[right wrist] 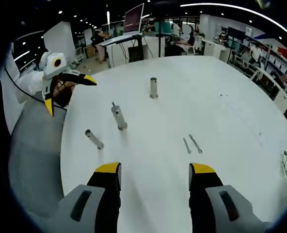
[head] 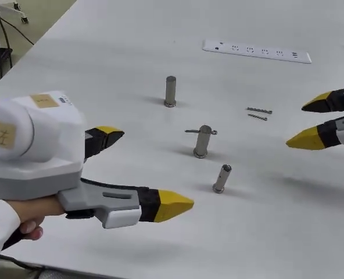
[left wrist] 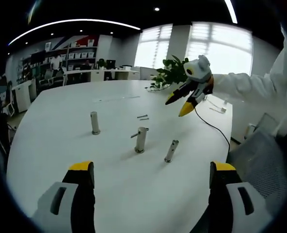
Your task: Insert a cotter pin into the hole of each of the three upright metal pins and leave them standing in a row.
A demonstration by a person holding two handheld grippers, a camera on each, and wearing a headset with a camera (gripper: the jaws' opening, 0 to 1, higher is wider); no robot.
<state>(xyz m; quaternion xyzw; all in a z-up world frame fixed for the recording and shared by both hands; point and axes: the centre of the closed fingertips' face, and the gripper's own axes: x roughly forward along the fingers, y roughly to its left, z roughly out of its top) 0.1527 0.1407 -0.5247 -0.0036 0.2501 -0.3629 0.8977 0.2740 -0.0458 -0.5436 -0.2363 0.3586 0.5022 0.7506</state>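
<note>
Three metal pins stand in a row on the white table (head: 102,70). The far pin (head: 170,92) (left wrist: 94,123) (right wrist: 153,88) is bare. The middle pin (head: 202,141) (left wrist: 141,140) (right wrist: 119,117) has a cotter pin (head: 200,131) through its top. The near pin (head: 222,178) (left wrist: 171,151) (right wrist: 94,139) looks tilted and bare. Two loose cotter pins (head: 258,114) (left wrist: 143,117) (right wrist: 192,144) lie to the right of the row. My left gripper (head: 146,171) (left wrist: 152,170) is open and empty, left of the row. My right gripper (head: 303,123) (right wrist: 154,170) is open and empty, beyond the loose pins.
A white power strip (head: 256,51) lies at the far side of the table. A potted plant (left wrist: 172,73) stands at the table's end, and a cable (left wrist: 211,128) trails over the edge. Desks and shelves fill the room behind.
</note>
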